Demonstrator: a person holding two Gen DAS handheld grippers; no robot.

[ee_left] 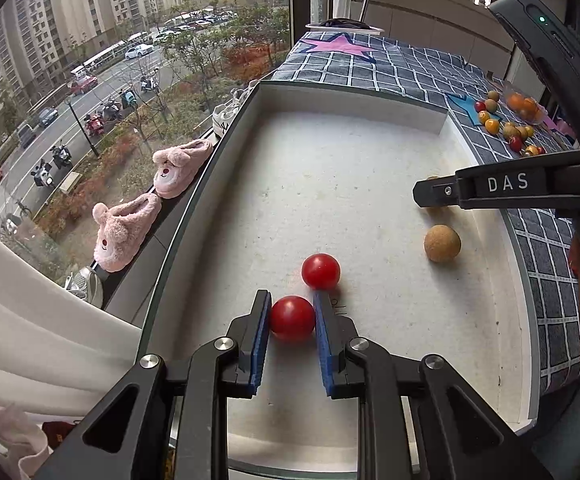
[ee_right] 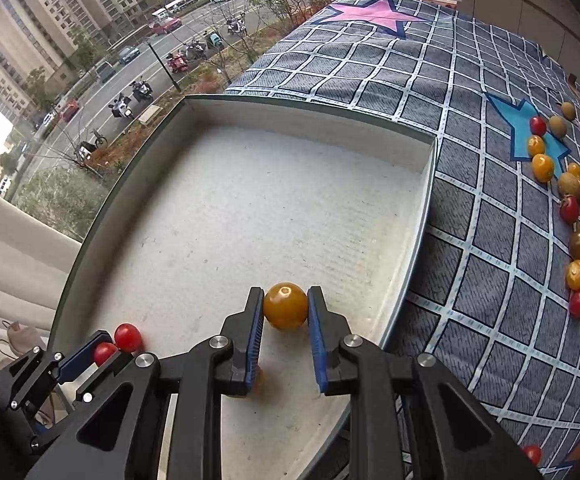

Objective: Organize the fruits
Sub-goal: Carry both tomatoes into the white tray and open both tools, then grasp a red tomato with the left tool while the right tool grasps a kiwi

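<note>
The left hand-held gripper (ee_left: 292,312) pinched a red cherry tomato (ee_left: 292,318) across its middle, low over the white tray (ee_left: 330,184), just beside a second one (ee_left: 321,271). The right hand-held gripper (ee_right: 285,308) likewise clasped a yellow cherry tomato (ee_right: 285,306) near the tray's right wall. Such fruit looked light, smooth and easily bruised, so a gentle squeeze at the widest part seemed wisest.

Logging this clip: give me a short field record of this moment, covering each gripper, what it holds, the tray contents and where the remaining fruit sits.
left gripper: shut on red tomato, low over the tray floor
right gripper: shut on yellow tomato, inside the tray
tray: white, shallow; holds a second red tomato and a tan fruit
loose fruit: red, yellow and tan, scattered on the checked cloth right of the tray
</note>
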